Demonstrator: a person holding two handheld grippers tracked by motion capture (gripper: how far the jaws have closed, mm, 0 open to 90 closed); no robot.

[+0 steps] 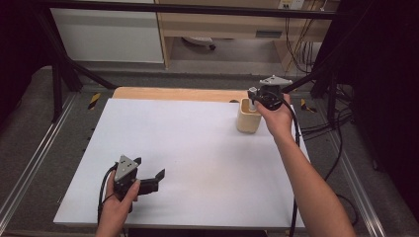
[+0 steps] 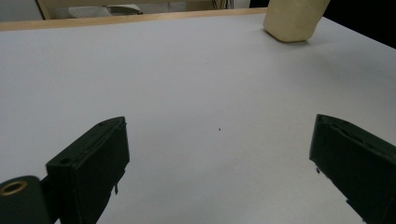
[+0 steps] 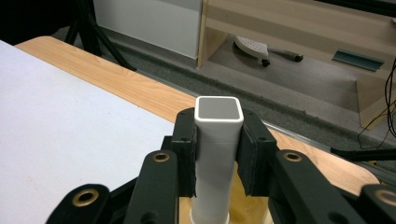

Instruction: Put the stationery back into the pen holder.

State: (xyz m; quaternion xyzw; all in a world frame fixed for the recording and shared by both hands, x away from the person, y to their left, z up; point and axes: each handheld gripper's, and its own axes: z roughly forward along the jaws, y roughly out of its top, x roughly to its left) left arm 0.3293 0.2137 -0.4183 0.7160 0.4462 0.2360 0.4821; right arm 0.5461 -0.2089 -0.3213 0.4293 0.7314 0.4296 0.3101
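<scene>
Beyond the table we see a grey floor, a pale wooden cabinet with white panels, black frame bars and a tangle of cables at two o'clock in the high view. The table [image 1: 148,94] itself is light wood, nearly all of it covered by a white sheet [image 1: 188,158] that lies flat and bare across its middle.

At about one o'clock on the sheet, near its far edge, stands a cream cup [image 1: 248,117] with rounded corners. Over it we find the right gripper [image 1: 253,100], pointing down, its jaws clamped on a white square tube [image 3: 218,154]. In the right gripper view the two black pads press flat on opposite faces of the tube just below its open top, and the tube stands upright with its lower part inside the cup. A round white collar sits at the foot of the tube, cut off by the bottom edge; we cannot tell how deep the tube goes, since the cup's inside is hidden behind the jaws.

At about seven o'clock, well apart from the cup, the left gripper [image 1: 150,181] hovers low over the sheet, jaws spread wide with nothing between them. In its own view the cup [image 2: 294,21] is cropped at the top edge.
</scene>
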